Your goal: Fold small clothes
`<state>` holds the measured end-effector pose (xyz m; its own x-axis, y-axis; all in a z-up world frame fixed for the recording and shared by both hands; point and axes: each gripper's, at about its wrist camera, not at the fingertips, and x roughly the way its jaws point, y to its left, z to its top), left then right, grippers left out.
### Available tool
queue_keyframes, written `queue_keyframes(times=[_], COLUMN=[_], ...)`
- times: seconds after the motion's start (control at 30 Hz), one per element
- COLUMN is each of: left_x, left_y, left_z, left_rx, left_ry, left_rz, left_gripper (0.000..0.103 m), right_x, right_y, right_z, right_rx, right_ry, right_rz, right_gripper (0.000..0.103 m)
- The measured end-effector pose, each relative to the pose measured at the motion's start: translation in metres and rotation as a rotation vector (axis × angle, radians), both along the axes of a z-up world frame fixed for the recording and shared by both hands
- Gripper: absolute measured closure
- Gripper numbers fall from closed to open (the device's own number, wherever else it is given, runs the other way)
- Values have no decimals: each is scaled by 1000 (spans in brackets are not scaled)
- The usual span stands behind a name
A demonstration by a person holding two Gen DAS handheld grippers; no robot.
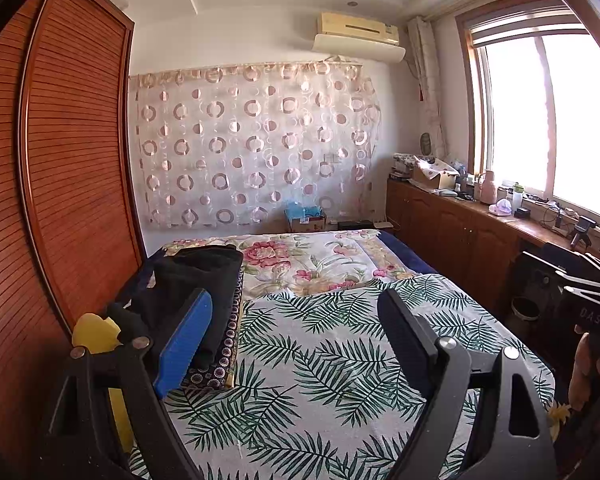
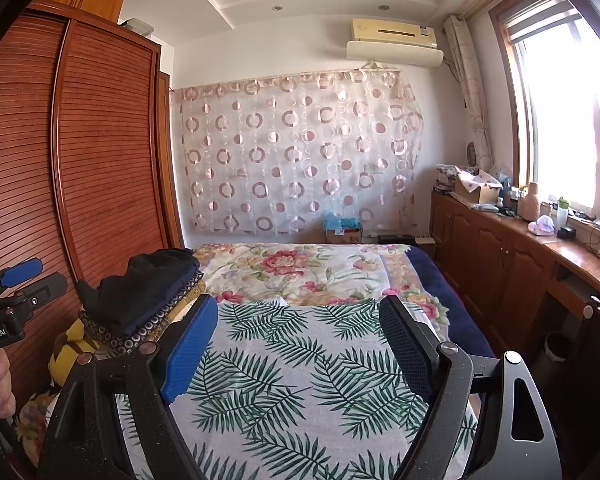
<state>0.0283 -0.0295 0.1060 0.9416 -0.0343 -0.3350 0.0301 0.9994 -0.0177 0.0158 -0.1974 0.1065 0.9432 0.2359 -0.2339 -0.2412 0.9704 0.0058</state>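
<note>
One pile of folded clothes (image 2: 140,300), black on top, bed's (image 2: 300,360) left edge.

One bed (image 1: 440,292) with two covers on it: one leaf cover (image 1: 320,360) and one flower cover (image 1: 300,260). One pile of clothes (image 1: 204,304) at 9 o'clock on the bed, with one black piece on top; the rest of the pile is too hard to count. Two claws: the left claw (image 1: 296,344) and the right claw (image 2: 300,348). One air cooler (image 1: 360,36), one dotted curtain (image 1: 252,140), one window (image 1: 548,120), one wardrobe (image 1: 68,160), one bench (image 1: 460,216).
</note>
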Motion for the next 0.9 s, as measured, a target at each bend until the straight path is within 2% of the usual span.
queue_keyframes(times=[0.9], left_x=[3], left_y=[10], left_z=[-5], left_rx=[2], left_ry=[2], left_rz=[7], left_gripper=[18], right_x=[3], right_y=[-7], right_z=[-1], right_rx=[1], right_ry=[3], right_rz=[6], right_gripper=[19])
